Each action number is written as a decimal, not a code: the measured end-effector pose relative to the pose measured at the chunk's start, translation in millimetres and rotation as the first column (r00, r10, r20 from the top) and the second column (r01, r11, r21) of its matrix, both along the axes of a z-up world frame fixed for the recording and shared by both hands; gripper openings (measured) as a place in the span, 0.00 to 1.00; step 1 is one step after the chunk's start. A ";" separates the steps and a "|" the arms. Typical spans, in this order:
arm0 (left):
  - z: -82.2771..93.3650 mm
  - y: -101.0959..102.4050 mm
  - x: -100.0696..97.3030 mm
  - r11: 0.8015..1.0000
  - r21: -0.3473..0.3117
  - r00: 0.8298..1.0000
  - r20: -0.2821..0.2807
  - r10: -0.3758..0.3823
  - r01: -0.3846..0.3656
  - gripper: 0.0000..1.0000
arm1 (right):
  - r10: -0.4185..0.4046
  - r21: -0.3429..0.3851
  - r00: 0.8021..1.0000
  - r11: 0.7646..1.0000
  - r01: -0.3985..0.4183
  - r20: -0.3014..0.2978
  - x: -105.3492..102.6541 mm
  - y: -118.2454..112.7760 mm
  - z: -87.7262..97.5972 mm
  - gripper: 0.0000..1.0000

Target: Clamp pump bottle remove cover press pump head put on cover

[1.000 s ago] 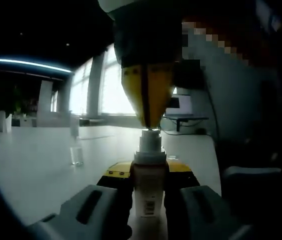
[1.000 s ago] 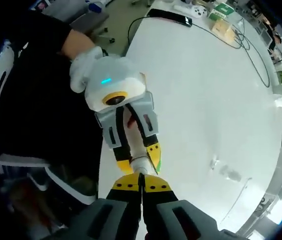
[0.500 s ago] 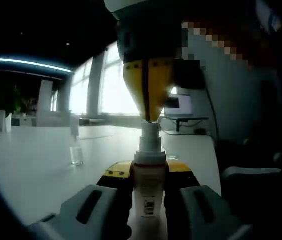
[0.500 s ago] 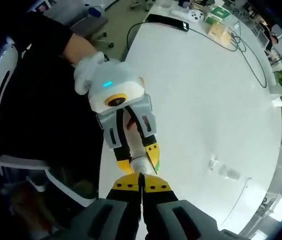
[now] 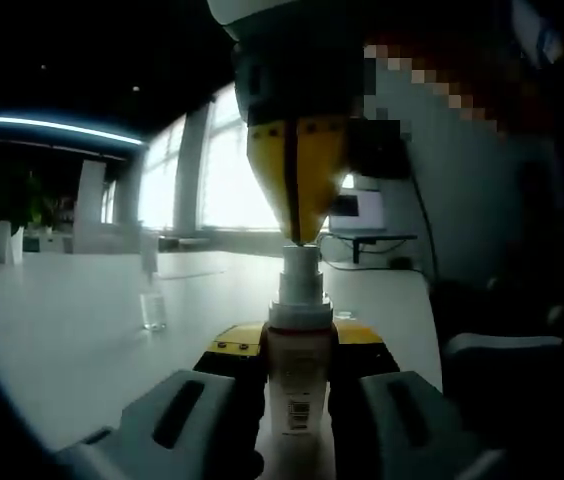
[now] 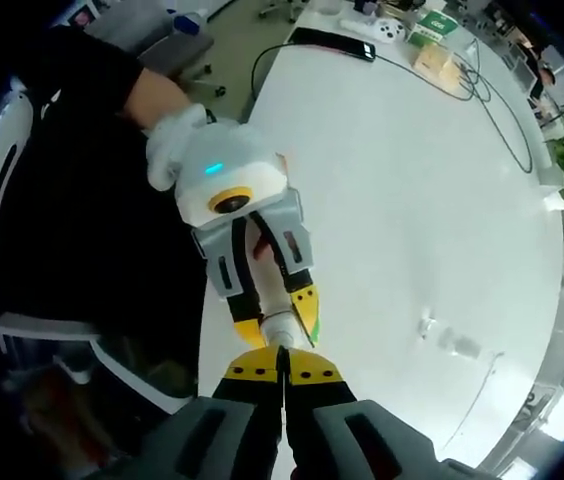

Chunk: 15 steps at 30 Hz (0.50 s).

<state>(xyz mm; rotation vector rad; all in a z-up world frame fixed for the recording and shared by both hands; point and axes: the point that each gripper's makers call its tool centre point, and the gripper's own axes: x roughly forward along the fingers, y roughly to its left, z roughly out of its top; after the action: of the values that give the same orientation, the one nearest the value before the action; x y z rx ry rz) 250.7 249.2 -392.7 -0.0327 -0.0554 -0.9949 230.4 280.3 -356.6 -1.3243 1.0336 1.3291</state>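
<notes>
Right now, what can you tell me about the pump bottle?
The bottle stands upright, clamped between the left tongs. Its body is pale with a printed label and barcode, a ribbed white collar and a narrow white pump head on top. Its cover is off. The shut right tongs meet the pump head from above.

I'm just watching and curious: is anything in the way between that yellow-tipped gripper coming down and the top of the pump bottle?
Nothing visible is. The right gripper, shut, points straight down at the pump head with no object between them. The left gripper holds the pump bottle by its body, below the head. The clear cover stands apart on the table.
</notes>
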 end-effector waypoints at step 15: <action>-0.1 0.3 0.7 1.000 0.001 1.000 0.001 0.000 0.000 0.14 | 0.016 -0.006 1.000 1.000 -0.016 0.006 -0.2 0.2 0.1 0.00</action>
<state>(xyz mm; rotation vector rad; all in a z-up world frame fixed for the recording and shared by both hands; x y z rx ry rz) 251.3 249.5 -392.8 -0.0313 -0.0558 -0.9947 230.2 280.6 -356.5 -1.3429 1.0252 1.3339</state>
